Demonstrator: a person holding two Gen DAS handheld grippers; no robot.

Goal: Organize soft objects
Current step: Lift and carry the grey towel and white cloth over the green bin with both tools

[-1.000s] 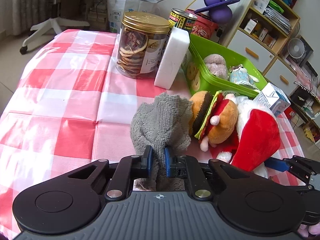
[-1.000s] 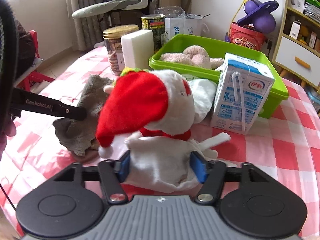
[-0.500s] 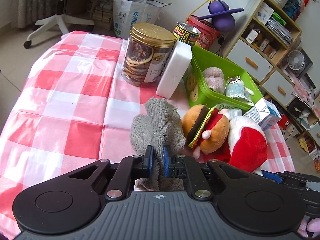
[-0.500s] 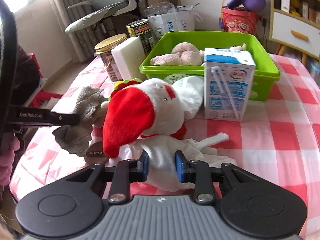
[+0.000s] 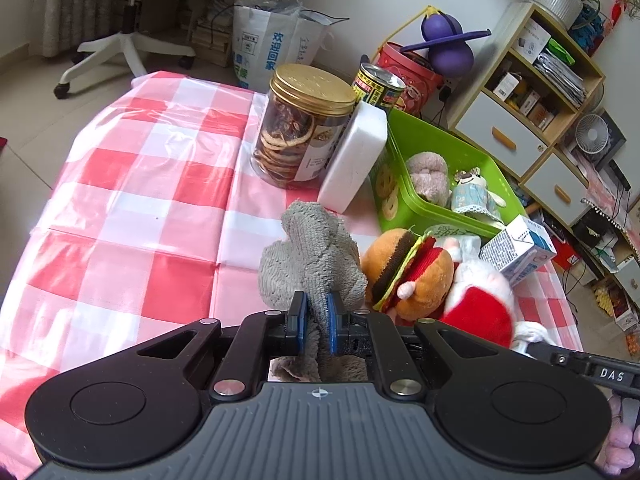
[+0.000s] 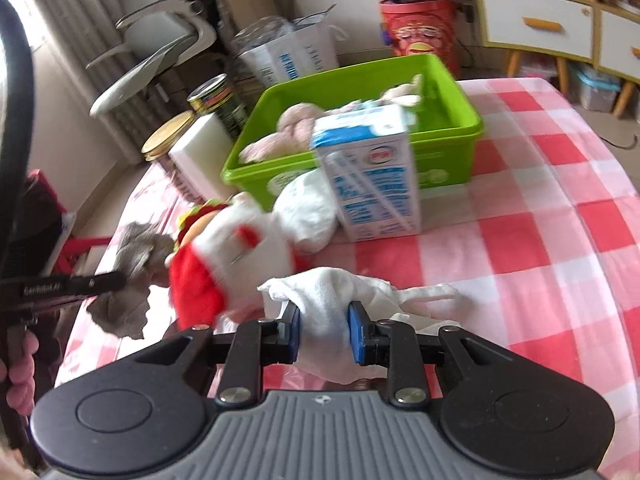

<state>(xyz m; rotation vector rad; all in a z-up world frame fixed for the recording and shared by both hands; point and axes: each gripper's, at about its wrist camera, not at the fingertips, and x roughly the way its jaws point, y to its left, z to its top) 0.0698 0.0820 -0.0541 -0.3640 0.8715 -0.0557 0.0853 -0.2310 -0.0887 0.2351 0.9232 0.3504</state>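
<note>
My left gripper [image 5: 314, 322] is shut on a grey towel [image 5: 310, 260], which hangs lifted off the checked cloth; the same grey towel [image 6: 134, 276] shows at the left of the right wrist view. My right gripper [image 6: 324, 334] is shut on the white cloth body of a Santa-hat plush [image 6: 224, 256], its red hat [image 5: 476, 314] drooping. A burger plush [image 5: 404, 276] lies between towel and Santa plush. The green bin [image 5: 452, 148] behind holds a pink plush [image 5: 428, 174] and a small blue-dressed doll [image 5: 472, 196].
A gold-lidded jar [image 5: 304, 128], a white block [image 5: 354, 158] and a tin can [image 5: 378, 88] stand left of the bin. A milk carton [image 6: 370, 172] stands right in front of the green bin [image 6: 460, 120]. Shelves and drawers [image 5: 532, 92] lie beyond the table.
My right gripper closed on the Santa plush's white cloth, then rolled and lifted it. My left gripper rose slightly with the grey towel.
</note>
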